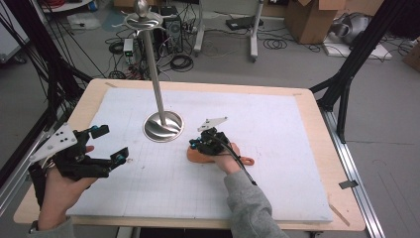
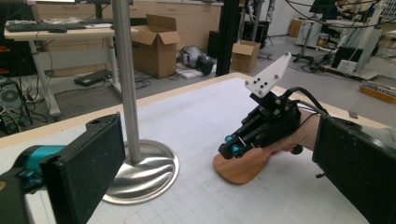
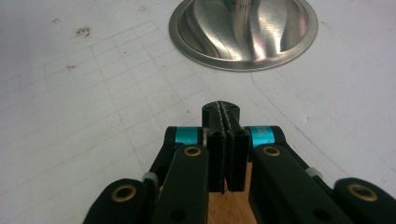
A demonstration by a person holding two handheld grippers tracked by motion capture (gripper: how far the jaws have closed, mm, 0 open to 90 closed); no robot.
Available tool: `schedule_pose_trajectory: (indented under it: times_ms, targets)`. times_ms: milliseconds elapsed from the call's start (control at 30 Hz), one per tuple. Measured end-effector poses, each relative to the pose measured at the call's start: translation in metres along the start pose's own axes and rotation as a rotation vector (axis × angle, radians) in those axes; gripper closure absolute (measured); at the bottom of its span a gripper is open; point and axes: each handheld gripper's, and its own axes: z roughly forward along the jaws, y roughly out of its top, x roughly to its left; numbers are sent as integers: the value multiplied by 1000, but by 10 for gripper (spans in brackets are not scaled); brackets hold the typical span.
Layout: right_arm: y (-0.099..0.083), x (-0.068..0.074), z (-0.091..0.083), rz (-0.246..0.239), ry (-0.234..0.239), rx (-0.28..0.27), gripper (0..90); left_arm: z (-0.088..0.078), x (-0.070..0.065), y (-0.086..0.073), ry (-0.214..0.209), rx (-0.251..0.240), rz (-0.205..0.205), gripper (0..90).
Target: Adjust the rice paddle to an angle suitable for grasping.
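My right gripper [image 1: 192,145] is shut, its black jaws pressed flat together with nothing between them [image 3: 226,112]. It hovers low over a flat wooden piece [image 1: 198,154] that lies on the white mat under the hand [image 2: 243,168]. Its tip points toward the round base [image 3: 243,32] of a steel stand [image 1: 163,127], a short way off. My left gripper [image 1: 111,144] is held at the table's left side, open and empty. Its wide pads [image 2: 88,168] frame the stand and the right gripper [image 2: 229,150].
A tall steel pole [image 1: 153,69] rises from the stand's base and ends in hooked arms at the top. A white gridded mat [image 1: 277,148] covers the wooden table [image 1: 317,124]. Cables, boxes and black frame legs stand on the floor beyond.
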Motion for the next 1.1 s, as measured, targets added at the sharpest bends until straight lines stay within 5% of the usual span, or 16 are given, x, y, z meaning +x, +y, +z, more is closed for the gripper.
schedule_pose_trajectory:
  times_ms: [333, 800, 1100]
  targets:
    - [3, -4, 22, 22, -48, 32, 891, 0, 0, 0, 0, 2, 0, 29]
    - [5, -1, 35, -26, -104, 67, 891, 3, -1, -1, -2, 11, 1, 29]
    - [6, 4, 31, -31, -75, 118, 893, 3, 0, -2, 1, 11, 1, 29]
